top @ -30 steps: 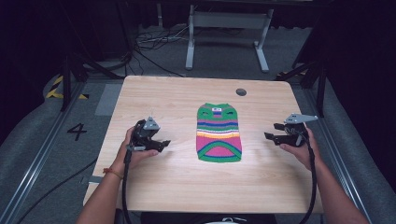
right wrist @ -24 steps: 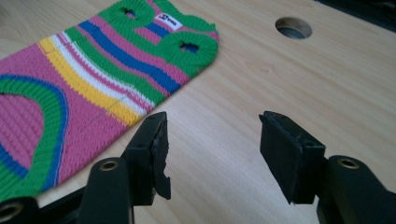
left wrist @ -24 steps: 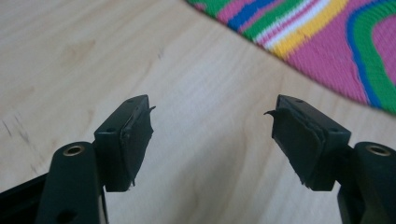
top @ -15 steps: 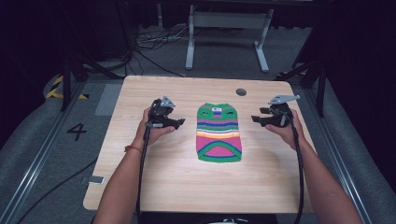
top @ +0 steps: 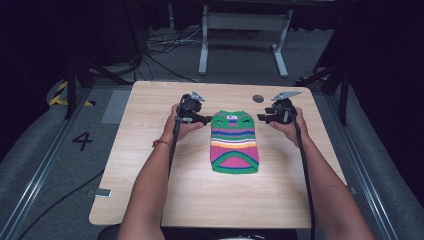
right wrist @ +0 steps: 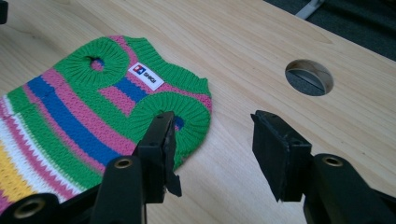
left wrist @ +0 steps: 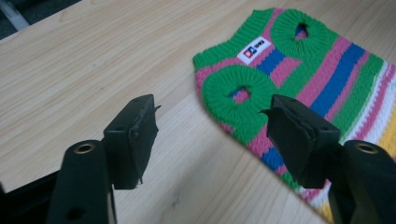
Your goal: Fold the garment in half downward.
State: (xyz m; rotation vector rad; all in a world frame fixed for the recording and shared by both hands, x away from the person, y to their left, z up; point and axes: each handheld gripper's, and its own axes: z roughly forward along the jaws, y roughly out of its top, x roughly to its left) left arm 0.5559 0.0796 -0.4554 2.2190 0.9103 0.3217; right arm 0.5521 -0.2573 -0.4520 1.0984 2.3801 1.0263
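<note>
Left gripper [top: 206, 120] and right gripper [top: 260, 117]: fingers part open, just been closing, nothing between them. Each sits just off a top corner of the striped knit sweater [top: 234, 142], which lies flat mid-table [top: 150, 200]. Reads as approach step. Next: straddle each shoulder edge, pinch.

Bright overhead light falls evenly on the table [top: 150, 165], surroundings stay dark, and both gripper views are slightly soft.
</note>
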